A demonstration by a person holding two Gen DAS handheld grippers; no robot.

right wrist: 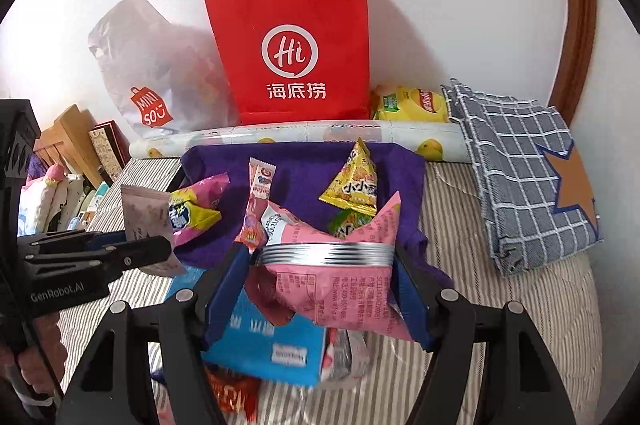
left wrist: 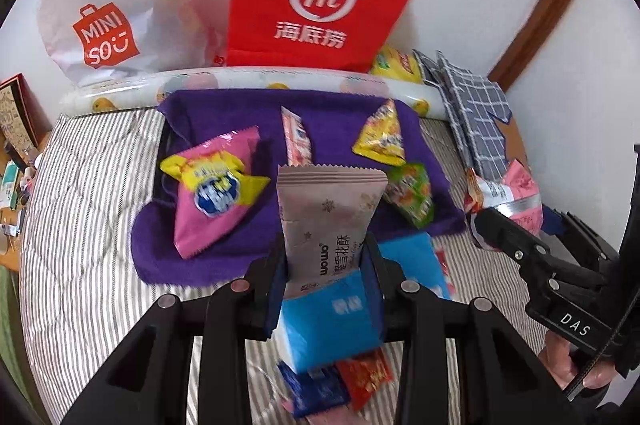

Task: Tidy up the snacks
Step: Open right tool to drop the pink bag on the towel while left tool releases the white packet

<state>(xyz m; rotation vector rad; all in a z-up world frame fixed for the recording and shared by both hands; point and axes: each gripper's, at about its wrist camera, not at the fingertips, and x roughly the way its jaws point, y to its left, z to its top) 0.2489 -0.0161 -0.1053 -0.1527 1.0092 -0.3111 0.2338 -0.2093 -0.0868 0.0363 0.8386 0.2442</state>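
My left gripper (left wrist: 326, 265) is shut on a pale pink snowflake-print snack packet (left wrist: 328, 213), held upright above the bed; the same packet (right wrist: 146, 217) and gripper (right wrist: 160, 245) appear at the left of the right wrist view. My right gripper (right wrist: 324, 281) is shut on a pink snack bag with a silver band (right wrist: 332, 265), also visible at the right of the left wrist view as the pink bag (left wrist: 508, 193). On the purple cloth (left wrist: 328, 113) lie a pink-and-yellow bag (left wrist: 212, 185), a slim pink stick pack (left wrist: 298, 141), a yellow triangular pack (left wrist: 382, 133) and a green pack (left wrist: 412, 193).
A red paper bag (right wrist: 296, 53) and a white plastic bag (right wrist: 152, 77) stand against the wall behind a rolled sheet (right wrist: 304, 133). A yellow chip bag (right wrist: 412, 103) and checked cloth (right wrist: 520, 165) lie right. A blue box (right wrist: 268, 337) and small packets (left wrist: 340, 385) sit below my grippers on the striped bedding (left wrist: 88, 217).
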